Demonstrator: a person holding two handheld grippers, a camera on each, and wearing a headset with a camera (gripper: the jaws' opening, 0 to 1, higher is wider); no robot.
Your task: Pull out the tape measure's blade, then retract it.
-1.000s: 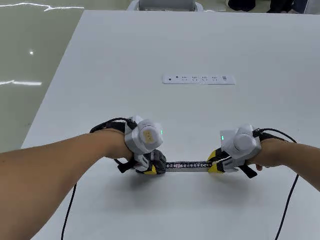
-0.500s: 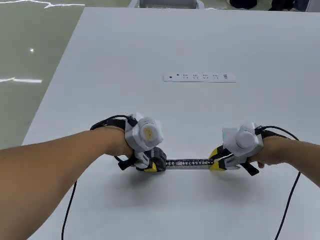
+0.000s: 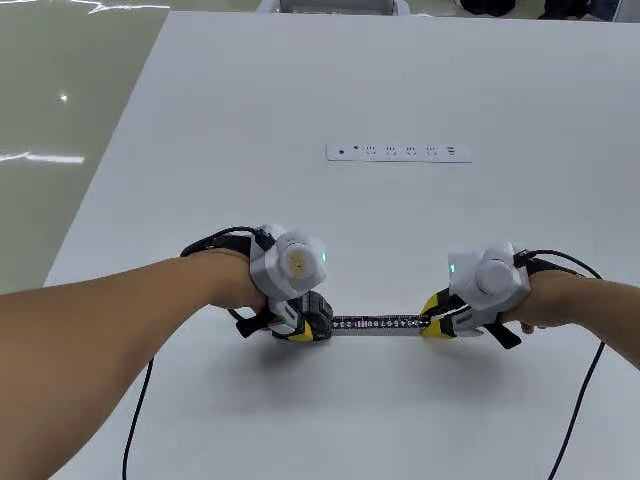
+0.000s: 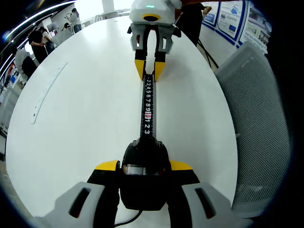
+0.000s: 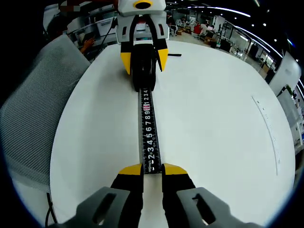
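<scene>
A black and yellow tape measure [image 3: 316,318] rests on the white table [image 3: 400,80], and my left gripper [image 3: 300,322] is shut on its body [image 4: 145,171]. The blade [image 3: 380,323] runs to the right, with black numbers on it [image 4: 148,104]. My right gripper [image 3: 435,322] is shut on the blade's tip [image 5: 151,164], its yellow pads [image 5: 130,170] pinching the end. In the left gripper view the right gripper [image 4: 149,71] faces me at the blade's far end. In the right gripper view the left gripper [image 5: 142,57] holds the case [image 5: 142,71] opposite.
A white power strip [image 3: 398,153] lies flat further back on the table. Black cables [image 3: 140,410] trail from both grippers toward the near edge. A grey mesh chair [image 4: 256,118] stands by the near table edge. The table's left edge borders a green floor [image 3: 60,150].
The right gripper has drawn slightly to the right with the blade tip, so a little more blade shows. The left gripper keeps the case in place.
</scene>
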